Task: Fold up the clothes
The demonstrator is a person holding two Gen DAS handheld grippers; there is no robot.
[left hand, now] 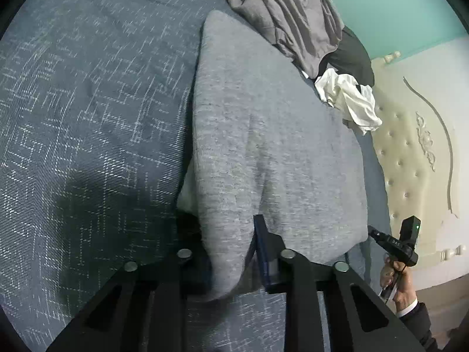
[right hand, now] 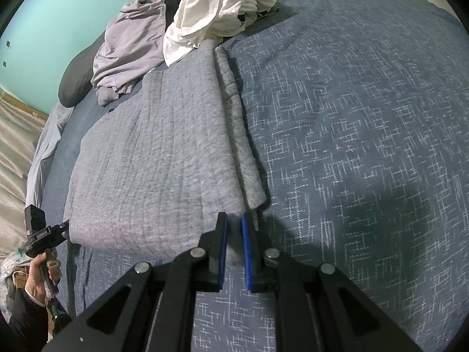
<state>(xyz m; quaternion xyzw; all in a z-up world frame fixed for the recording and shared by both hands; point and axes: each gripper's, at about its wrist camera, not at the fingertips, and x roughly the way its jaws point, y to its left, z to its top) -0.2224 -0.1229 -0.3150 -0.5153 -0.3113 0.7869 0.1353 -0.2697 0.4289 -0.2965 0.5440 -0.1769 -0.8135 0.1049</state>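
Note:
A grey knitted garment (left hand: 263,146) lies folded lengthwise on the blue patterned bedspread (left hand: 88,117). In the left wrist view my left gripper (left hand: 224,226) is at its near corner. A thick fold of fabric fills the gap and presses against the blue pad (left hand: 261,249), while the other finger is hidden behind the cloth. In the right wrist view my right gripper (right hand: 234,220) is shut on the garment's (right hand: 152,161) other near corner, pinched between both blue pads. Each view also shows the opposite gripper in a person's hand: the right gripper (left hand: 392,240) and the left gripper (right hand: 44,234).
Beyond the garment lie loose clothes: a grey cloth (left hand: 278,8), a white cloth (right hand: 222,8), a black one (left hand: 351,55). A cream tufted headboard (left hand: 410,161) bounds one side of the bed. The floor (right hand: 14,146) drops off on the other. Bare bedspread (right hand: 351,132) spreads beside the garment.

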